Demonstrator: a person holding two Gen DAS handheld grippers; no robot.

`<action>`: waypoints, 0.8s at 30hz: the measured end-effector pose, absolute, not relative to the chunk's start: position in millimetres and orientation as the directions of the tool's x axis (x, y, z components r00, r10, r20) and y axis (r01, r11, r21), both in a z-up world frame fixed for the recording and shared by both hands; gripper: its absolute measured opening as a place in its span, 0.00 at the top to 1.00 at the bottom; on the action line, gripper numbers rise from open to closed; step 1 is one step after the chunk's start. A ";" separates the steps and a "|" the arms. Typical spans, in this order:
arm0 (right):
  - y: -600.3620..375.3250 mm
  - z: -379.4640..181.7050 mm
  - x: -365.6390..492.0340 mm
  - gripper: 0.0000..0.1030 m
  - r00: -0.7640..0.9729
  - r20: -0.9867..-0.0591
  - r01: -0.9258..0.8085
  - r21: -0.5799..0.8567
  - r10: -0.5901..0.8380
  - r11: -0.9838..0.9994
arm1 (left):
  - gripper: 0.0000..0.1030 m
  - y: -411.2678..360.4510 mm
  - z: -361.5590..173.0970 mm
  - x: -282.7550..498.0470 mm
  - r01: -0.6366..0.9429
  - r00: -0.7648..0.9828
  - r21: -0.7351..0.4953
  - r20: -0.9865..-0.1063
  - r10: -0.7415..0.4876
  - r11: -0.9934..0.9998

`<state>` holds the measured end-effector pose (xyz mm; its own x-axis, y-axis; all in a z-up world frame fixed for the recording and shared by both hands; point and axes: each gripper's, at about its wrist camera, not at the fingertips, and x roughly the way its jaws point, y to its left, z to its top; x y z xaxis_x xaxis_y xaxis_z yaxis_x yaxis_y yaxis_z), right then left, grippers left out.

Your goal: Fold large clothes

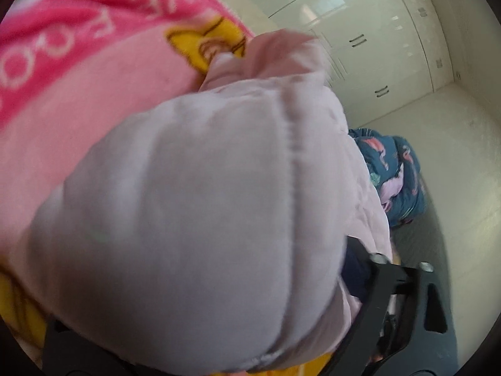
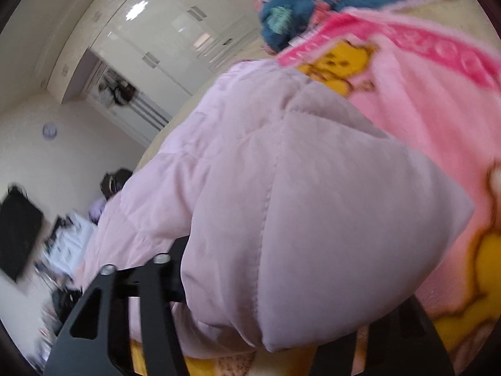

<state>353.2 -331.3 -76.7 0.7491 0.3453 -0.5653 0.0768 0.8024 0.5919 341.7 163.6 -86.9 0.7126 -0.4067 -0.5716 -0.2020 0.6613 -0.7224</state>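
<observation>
A pink cartoon-bear blanket (image 2: pixel 438 119) covers the bed, and on it lies the pale pink puffer jacket (image 2: pixel 281 188), bulging up between both tools. It looks light, soft, springy and slippery, best pinched along a stitched seam or hem. The left hand-held gripper (image 1: pixel 194 329) and right hand-held gripper (image 2: pixel 281 329) each straddle padding; whether they clench it, I cannot tell.

Pale pink quilted puffer jacket (image 1: pixel 200 206) (image 2: pixel 281 206) lies on pink fleece blanket with yellow bear print (image 1: pixel 94 72) (image 2: pixel 432 119). Crumpled blue patterned cloth (image 1: pixel 397 172) (image 2: pixel 281 15) beyond jacket, at blanket's far edge. White glossy wardrobe (image 1: pixel 360 31) (image 2: pixel 162 31) behind all, against back wall.
</observation>
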 end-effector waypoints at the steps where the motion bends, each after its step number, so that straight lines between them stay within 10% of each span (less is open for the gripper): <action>1: -328.2 -72.1 352.7 0.58 0.748 -0.574 0.065 0.565 0.335 0.822 | 0.36 161.3 -82.2 340.4 -0.195 0.716 -0.707 -0.577 -0.393 0.680; 7: -302.5 -33.5 344.1 0.66 0.763 -0.581 -0.038 0.398 0.284 0.917 | 0.63 148.3 -51.5 326.7 -0.153 0.738 -0.607 -0.595 -0.318 0.780; 24: -271.4 25.4 274.6 0.69 0.799 -0.517 -0.227 0.210 0.306 0.951 | 0.67 119.1 11.9 261.3 -0.064 0.771 -0.415 -0.598 -0.219 0.907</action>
